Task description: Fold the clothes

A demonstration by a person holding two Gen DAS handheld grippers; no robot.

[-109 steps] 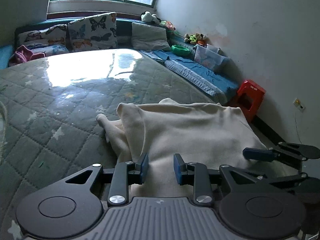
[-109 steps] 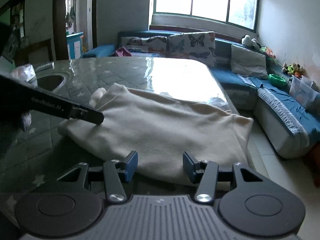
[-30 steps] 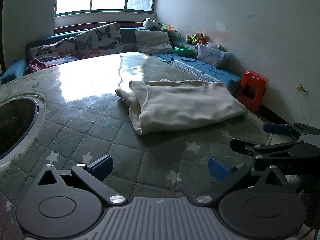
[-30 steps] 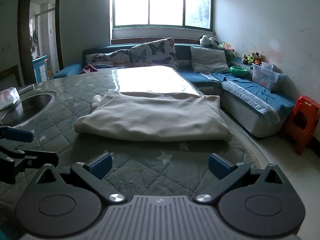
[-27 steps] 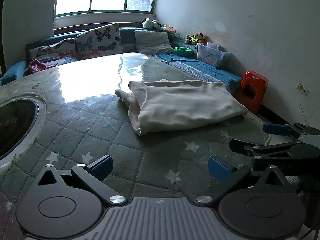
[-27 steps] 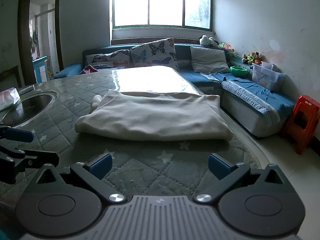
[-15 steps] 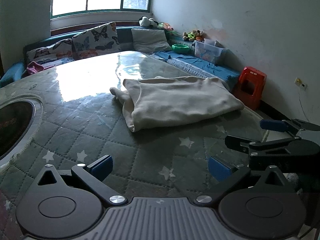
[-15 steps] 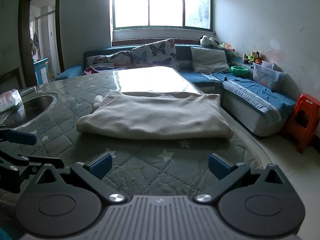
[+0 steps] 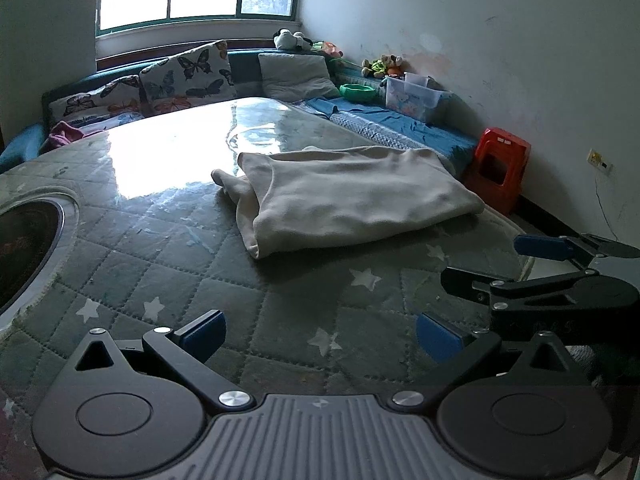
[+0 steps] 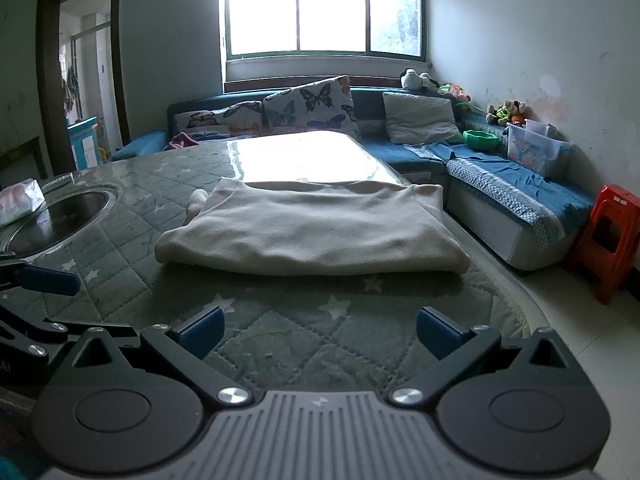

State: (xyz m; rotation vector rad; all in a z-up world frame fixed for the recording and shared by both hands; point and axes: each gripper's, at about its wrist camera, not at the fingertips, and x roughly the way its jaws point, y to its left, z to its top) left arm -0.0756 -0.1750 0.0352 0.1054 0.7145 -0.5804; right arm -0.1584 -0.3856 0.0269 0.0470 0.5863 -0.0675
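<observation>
We see bare quilted table cover (image 10: 280, 320) filling the lower middle of both views, its rounded edge dropping to floor at lower right. Our left gripper (image 9: 318, 334) and right gripper (image 10: 318, 330) hold nothing, jaws spread wide. The cream garment (image 10: 312, 232) lies mid-frame, well apart from both, folded flat into a thick rectangle, one sleeve end (image 9: 224, 182) poking out left.

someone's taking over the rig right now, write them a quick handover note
Left gripper: open, empty, held back from the cloth.
Right gripper: open, empty, also held back.
Cream garment: lies folded in a flat rectangle on the quilted green table cover, near the sofa-side edge; a bit of fabric pokes out at its far left corner.
Done: main folds appear complete.
Left: probably tuck in that stray bit or fold once more, if wanted.
</observation>
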